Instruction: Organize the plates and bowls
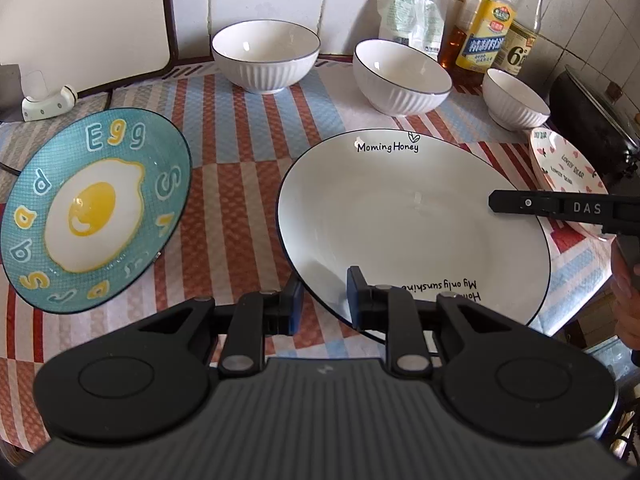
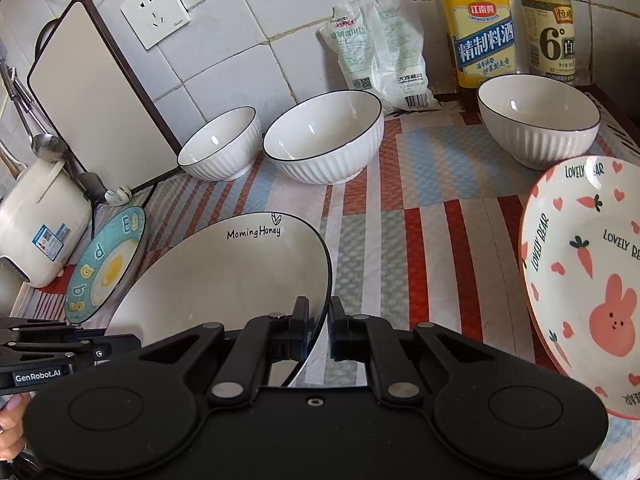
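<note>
A large white plate (image 1: 400, 216) with a thin black rim and "Morning Honey" lettering is held by both grippers and looks tilted just off the striped cloth. My left gripper (image 1: 325, 300) is shut on its near left rim. My right gripper (image 2: 320, 320) is shut on the right rim of the white plate (image 2: 224, 272); it also shows as a black bar, the right gripper (image 1: 560, 208), over the plate. A teal egg plate (image 1: 94, 208) lies to the left. A pink bunny plate (image 2: 588, 280) lies to the right. Three white ribbed bowls (image 1: 266, 56) (image 1: 402, 76) (image 1: 516, 98) stand behind.
A cutting board (image 2: 96, 100) leans on the tiled wall at the back left, with a white rice cooker (image 2: 40, 224) beside it. Sauce bottles (image 2: 480, 28) and a salt bag (image 2: 380, 52) stand at the back right. A dark pot (image 1: 592, 120) sits at the far right.
</note>
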